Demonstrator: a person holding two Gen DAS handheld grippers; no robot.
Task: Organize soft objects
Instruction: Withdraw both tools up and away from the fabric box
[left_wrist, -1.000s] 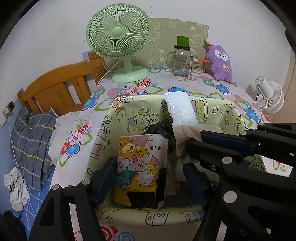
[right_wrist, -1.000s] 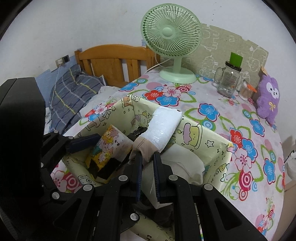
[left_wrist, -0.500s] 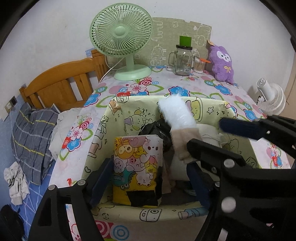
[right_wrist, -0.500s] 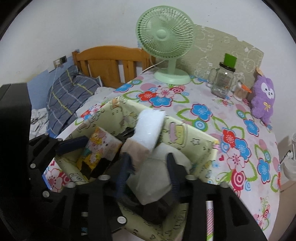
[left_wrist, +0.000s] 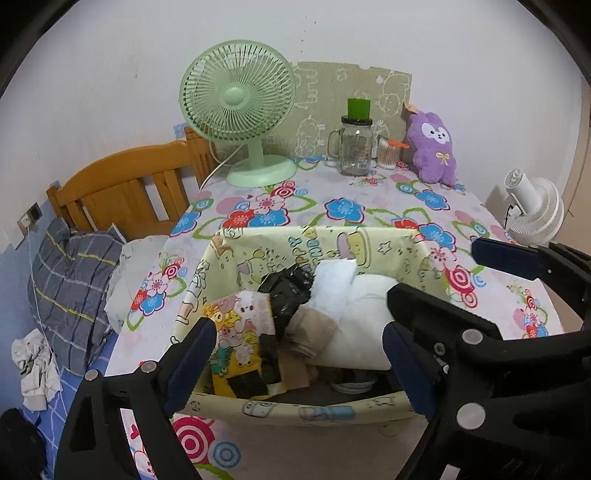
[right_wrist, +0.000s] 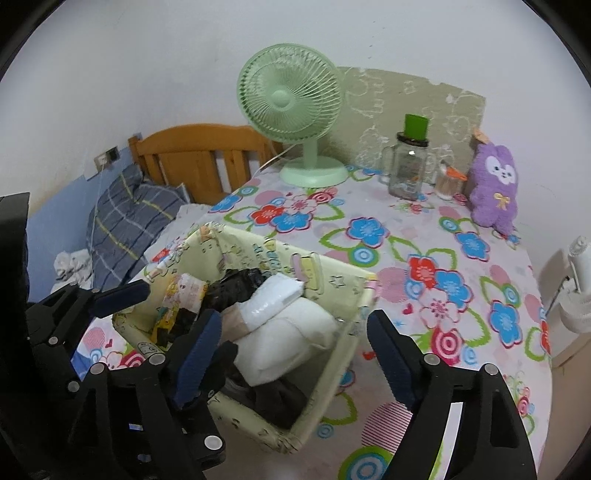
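The left gripper (left_wrist: 295, 354) hangs over the near edge of the fabric storage box (left_wrist: 280, 408), its jaws spreading wider, pads touching nothing. The cartoon-print packet (left_wrist: 242, 332) stands inside the box just beside the left pad, with a gap between them. The right gripper (right_wrist: 295, 350) is also opening, its jaws apart on either side of the box's near corner; the white pillow (right_wrist: 291, 339) lies below and between them, untouched. On top of that pillow rests one white padded roll (right_wrist: 275, 299) with a beige cloth end (left_wrist: 312, 330), tilted toward the far wall of the box.

Inside the box there is one packet, one roll, one pillow, one crumpled black bag (left_wrist: 286, 291), and a dark item (right_wrist: 275, 400) at the bottom, possibly clothing, too shadowed to tell.

The box sits on a table under a flowered tablecloth (right_wrist: 443, 280). At the far edge stand one green fan (left_wrist: 238, 110), one glass jar (left_wrist: 354, 147) with a green cap, one small container (left_wrist: 388, 153) and one purple plush toy (left_wrist: 434, 149). A white fan (left_wrist: 535, 210) stands off to the right
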